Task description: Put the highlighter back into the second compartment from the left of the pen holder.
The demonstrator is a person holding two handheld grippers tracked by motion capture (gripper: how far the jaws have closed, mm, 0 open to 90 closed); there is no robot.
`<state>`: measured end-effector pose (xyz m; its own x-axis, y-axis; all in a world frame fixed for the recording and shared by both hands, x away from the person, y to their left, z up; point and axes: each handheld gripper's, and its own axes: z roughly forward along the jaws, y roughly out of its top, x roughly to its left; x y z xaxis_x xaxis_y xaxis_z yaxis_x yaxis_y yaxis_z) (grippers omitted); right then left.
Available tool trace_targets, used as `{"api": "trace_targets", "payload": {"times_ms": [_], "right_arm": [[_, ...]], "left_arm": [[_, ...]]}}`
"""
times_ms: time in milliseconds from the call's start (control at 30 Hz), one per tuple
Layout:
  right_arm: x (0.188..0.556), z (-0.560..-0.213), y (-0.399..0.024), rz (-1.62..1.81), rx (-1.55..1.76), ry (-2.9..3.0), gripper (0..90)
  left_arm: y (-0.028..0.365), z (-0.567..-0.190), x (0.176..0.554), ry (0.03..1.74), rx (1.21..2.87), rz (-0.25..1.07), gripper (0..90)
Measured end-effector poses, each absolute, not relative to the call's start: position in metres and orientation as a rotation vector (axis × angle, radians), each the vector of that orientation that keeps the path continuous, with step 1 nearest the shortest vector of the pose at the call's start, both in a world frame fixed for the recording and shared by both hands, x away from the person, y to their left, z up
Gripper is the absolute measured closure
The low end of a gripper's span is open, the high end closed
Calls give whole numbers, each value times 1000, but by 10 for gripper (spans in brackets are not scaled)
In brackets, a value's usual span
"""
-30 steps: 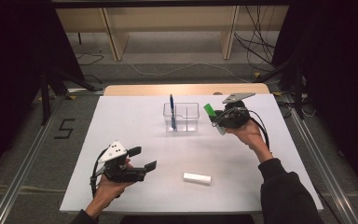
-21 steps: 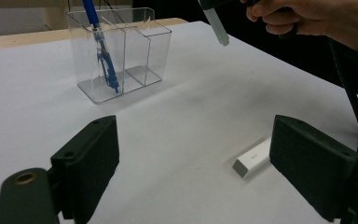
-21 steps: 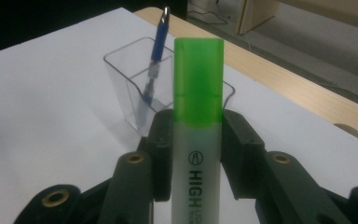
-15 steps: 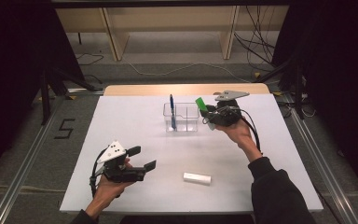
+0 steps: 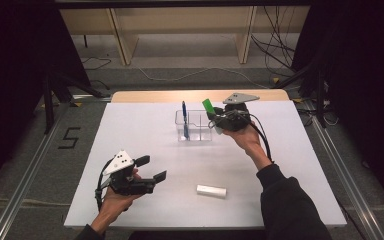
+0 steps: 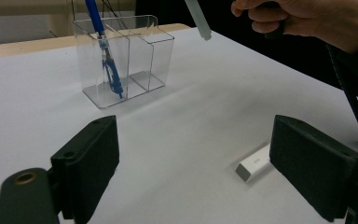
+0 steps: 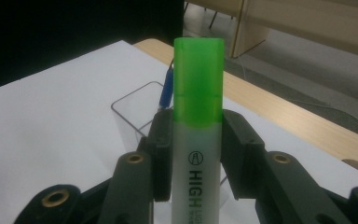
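One green highlighter (image 7: pixel 198 135) sits pinched between the two black jaws of the right claw (image 5: pixel 219 121), which press on its pale barrel from both sides. In the right gripper view its long axis runs straight along the jaws, with the green cap end pointing away from the hand and out past the jaw tips. In the high view the cap (image 5: pixel 208 106) points up and toward the far left, so the marker is tilted, not upright. It is held in the air just beside the right compartment of the clear plastic organizer (image 5: pixel 196 125), near its rim; whether it touches the rim I cannot tell. A blue pen (image 5: pixel 184 119) stands in the left compartment, leaning a little.

Compared with one second ago, the right claw with the highlighter has moved to the left, from well right of the organizer to right next to it. The left claw (image 5: pixel 152 169) has kept its place near the front left of the white table (image 5: pixel 130 130), its jaws spread wide with nothing between them. The white eraser (image 5: pixel 211 190) lies at the same spot as before, near the front.

On the barrel the black word "HIGH" can be read, with a small round logo above it; the smaller letters beside it are too small to read.
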<state>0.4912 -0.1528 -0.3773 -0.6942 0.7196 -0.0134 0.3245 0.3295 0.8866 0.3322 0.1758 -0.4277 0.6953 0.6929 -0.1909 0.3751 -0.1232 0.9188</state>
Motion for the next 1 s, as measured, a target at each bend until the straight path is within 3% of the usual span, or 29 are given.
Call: {"api": "trace_targets", "payload": {"times_ms": [1000], "right_arm": [[518,-379,-115,1350,1025,2058,673]], "left_arm": [[180,-426,331,855,1720,374,151]]}}
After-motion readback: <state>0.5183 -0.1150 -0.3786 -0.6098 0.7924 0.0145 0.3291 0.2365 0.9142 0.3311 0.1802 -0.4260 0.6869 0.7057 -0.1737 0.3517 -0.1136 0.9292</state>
